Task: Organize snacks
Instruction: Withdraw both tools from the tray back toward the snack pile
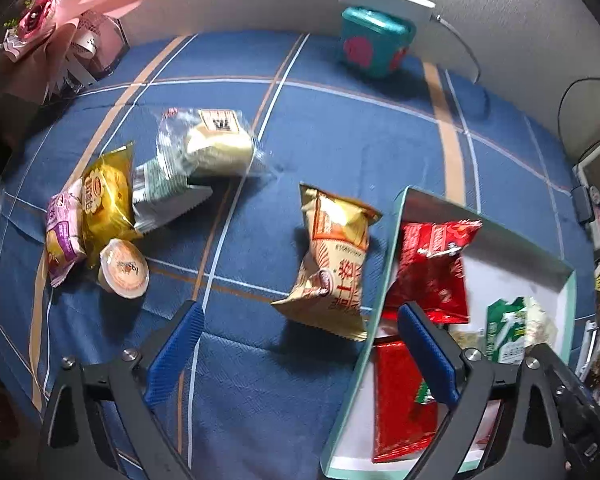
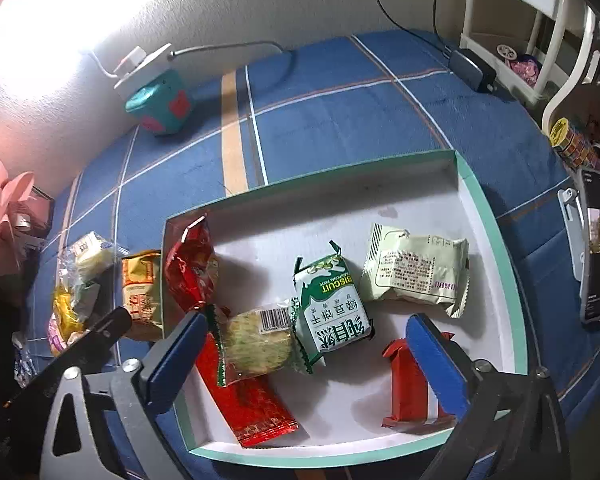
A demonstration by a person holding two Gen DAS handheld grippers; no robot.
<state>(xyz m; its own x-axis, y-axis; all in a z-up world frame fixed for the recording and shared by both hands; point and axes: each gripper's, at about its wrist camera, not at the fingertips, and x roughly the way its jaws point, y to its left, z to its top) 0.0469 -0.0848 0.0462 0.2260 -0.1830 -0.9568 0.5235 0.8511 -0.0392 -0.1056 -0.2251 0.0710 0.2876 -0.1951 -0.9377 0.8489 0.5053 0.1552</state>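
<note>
Both claws were wide open with nothing pinched. Right gripper (image 2: 308, 364) hung over the white tray (image 2: 496, 216), green biscuit pack (image 2: 332, 308) and clear-wrapped cake (image 2: 258, 340) lying loose between its fingers. Left gripper (image 1: 300, 354) straddled the tray edge, tan snack bag (image 1: 334, 264) just ahead on the blue blanket (image 1: 340, 140), more snacks (image 1: 108, 204) farther left.

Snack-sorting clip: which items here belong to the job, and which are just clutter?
Job: white tray; inside it green biscuit pack, pale green packet, red wrappers; still on the cloth, yellow-orange bag, jelly cup, gold packet.
Clutter: teal box, phone, bouquet.
</note>
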